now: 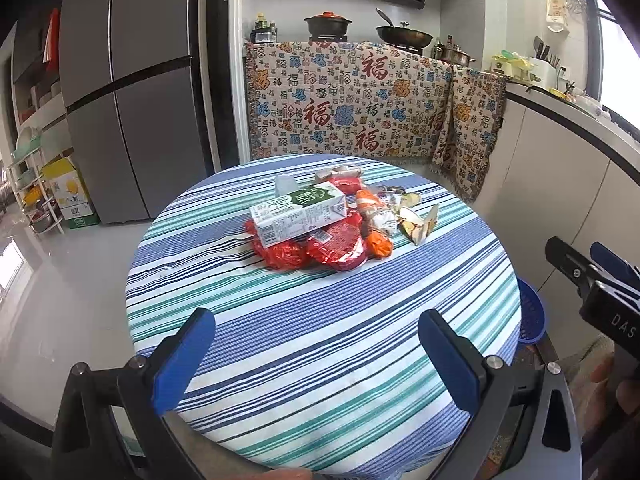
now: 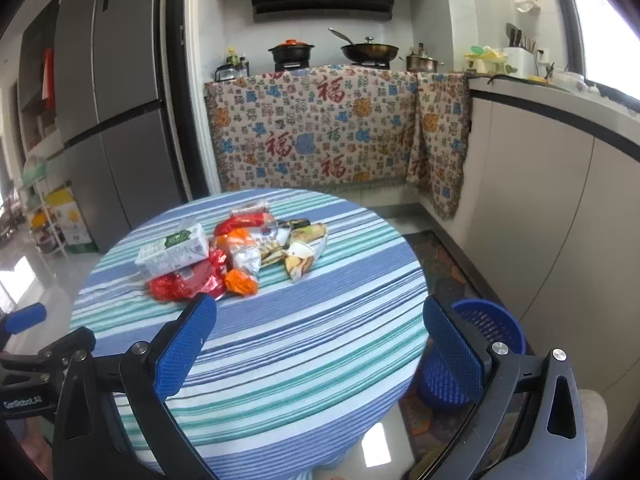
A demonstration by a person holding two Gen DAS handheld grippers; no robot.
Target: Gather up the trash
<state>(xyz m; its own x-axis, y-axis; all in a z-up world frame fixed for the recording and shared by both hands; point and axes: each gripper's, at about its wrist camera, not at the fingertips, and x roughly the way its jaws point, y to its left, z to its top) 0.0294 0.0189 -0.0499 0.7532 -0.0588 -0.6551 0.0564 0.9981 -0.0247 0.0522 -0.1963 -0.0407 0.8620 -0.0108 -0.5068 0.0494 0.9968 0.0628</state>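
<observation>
A heap of trash lies on the round striped table (image 1: pixel 320 340) (image 2: pixel 280 340): a white and green milk carton (image 1: pixel 298 214) (image 2: pixel 174 256) on top of red wrappers (image 1: pixel 320 250) (image 2: pixel 188 284), an orange wrapper (image 1: pixel 376 224) (image 2: pixel 240 280) and crumpled foil and paper packets (image 1: pixel 416 222) (image 2: pixel 304 256). My left gripper (image 1: pixel 316 354) is open over the table's near edge, well short of the heap. My right gripper (image 2: pixel 320 342) is also open, with nothing between its blue pads. A blue mesh bin (image 2: pixel 476 356) (image 1: pixel 530 316) stands on the floor right of the table.
A grey fridge (image 1: pixel 128 92) stands at the back left beside a rack with a yellow box. A patterned cloth (image 1: pixel 360 96) hangs over the stove counter behind the table. White cabinets (image 2: pixel 560 208) run along the right. A patterned mat (image 2: pixel 444 264) lies on the floor.
</observation>
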